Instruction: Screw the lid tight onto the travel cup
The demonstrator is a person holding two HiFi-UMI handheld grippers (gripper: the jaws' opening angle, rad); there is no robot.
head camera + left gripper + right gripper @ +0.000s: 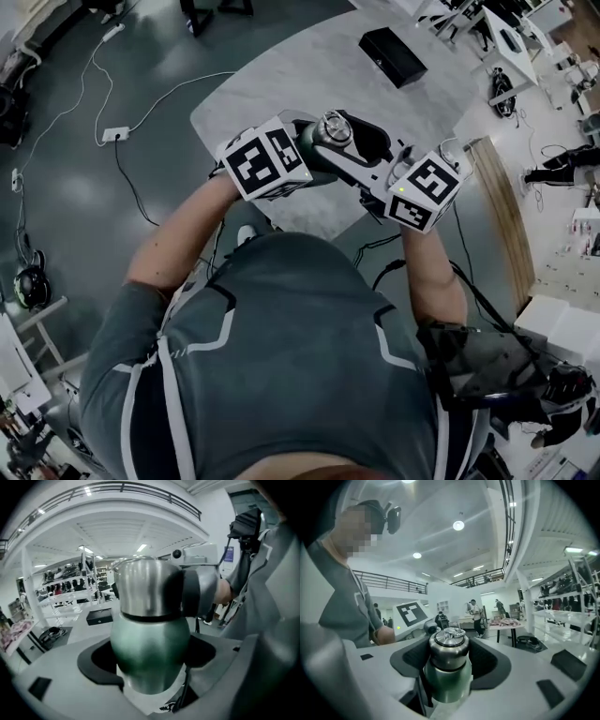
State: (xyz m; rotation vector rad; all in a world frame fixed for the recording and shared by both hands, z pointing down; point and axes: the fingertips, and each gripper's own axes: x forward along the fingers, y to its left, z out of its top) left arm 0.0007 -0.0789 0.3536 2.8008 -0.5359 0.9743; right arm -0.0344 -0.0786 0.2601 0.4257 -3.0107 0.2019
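The travel cup is held in the air between both grippers, above the near edge of the table. Its green body (pixel 150 653) sits between the jaws of my left gripper (pixel 151 667), which is shut on it. The steel lid (pixel 448 646) sits on top of the body (pixel 447 684), and my right gripper (pixel 448 657) has its dark pads against the lid's two sides. In the left gripper view one right fingertip (pixel 200 591) presses on the lid (pixel 143 588). From the head view the lid (pixel 335 128) shows between the two marker cubes.
A pale marble-patterned table (pixel 281 84) lies ahead, with a black box (pixel 394 56) at its far right. Cables and a power strip (pixel 114 134) run across the grey floor on the left. A wooden plank (pixel 502 202) stands at the right.
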